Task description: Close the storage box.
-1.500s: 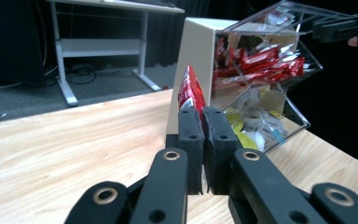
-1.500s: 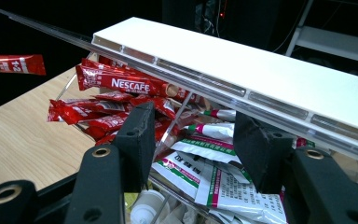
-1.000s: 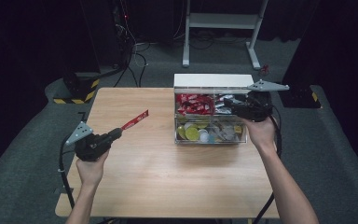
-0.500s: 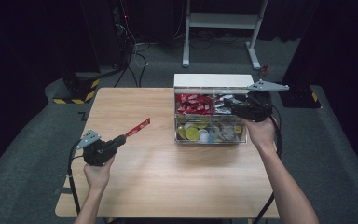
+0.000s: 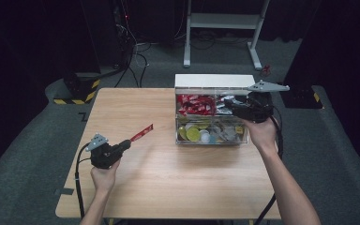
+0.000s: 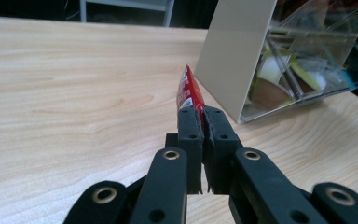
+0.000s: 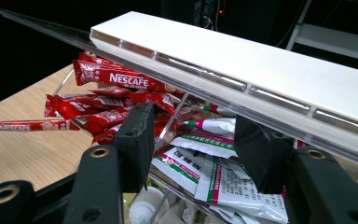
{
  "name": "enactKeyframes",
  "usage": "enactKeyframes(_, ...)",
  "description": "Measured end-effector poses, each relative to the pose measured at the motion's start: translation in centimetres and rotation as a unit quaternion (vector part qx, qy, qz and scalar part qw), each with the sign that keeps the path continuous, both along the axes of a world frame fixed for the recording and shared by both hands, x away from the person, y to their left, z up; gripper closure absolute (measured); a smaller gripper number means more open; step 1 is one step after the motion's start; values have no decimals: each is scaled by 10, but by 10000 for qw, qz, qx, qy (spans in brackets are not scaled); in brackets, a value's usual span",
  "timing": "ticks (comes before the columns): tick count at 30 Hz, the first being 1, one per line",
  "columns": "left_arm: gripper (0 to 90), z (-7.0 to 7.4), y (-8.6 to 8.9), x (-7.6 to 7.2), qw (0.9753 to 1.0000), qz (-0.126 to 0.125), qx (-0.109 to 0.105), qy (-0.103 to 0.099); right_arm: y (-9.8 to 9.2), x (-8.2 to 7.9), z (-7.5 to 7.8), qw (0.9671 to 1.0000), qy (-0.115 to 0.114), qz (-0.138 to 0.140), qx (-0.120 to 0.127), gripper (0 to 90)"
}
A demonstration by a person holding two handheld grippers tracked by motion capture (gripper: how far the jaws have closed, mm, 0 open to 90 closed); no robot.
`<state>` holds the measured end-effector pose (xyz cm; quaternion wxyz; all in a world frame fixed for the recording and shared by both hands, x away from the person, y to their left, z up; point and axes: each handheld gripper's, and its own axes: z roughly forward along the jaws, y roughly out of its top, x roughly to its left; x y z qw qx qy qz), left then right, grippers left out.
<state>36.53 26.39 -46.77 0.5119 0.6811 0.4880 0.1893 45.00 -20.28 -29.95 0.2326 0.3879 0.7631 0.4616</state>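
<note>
A long red Nescafe sachet [image 5: 142,132] [image 6: 189,93] sticks out of my left gripper [image 5: 127,143] [image 6: 201,112], which is shut on its end just above the wooden table, left of the clear compartment box [image 5: 212,140] [image 6: 307,56]. That same sachet [image 7: 28,125] lies level over the table in the right gripper view. My right gripper [image 5: 229,105] [image 7: 193,130] stands open over the box's back compartments, with nothing between its jaws. Below it lie red Nescafe sachets [image 7: 116,79] [image 5: 194,104] and white and green sachets [image 7: 214,179].
The box's white lid [image 5: 214,80] [image 7: 242,60] stands open at the back. Its front compartments hold yellow-lidded cups [image 5: 193,134] and small packets. The wooden table [image 5: 168,187] has free room at left and front. Cables and a metal stand [image 5: 225,28] lie beyond it.
My left gripper has drawn back toward the person and a little right, still holding the red sachet. The right gripper has stayed over the box.
</note>
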Motion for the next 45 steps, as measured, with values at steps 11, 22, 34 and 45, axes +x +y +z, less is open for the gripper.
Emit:
enactKeyframes(11,863,-18,-7,6,9996,118,203,148,1,-1,-2,10000,26,0,-24,482)
enactKeyframes(22,854,-31,-10,9,9990,178,241,318,-1,-4,-4,10000,39,1,-14,486)
enactKeyframes(34,797,-47,-12,15,9951,134,525,828,-1,-8,-8,10000,47,43,-11,485)
enactKeyframes(45,553,-50,-10,12,9945,172,572,859,-2,-12,-15,9999,105,82,1,482)
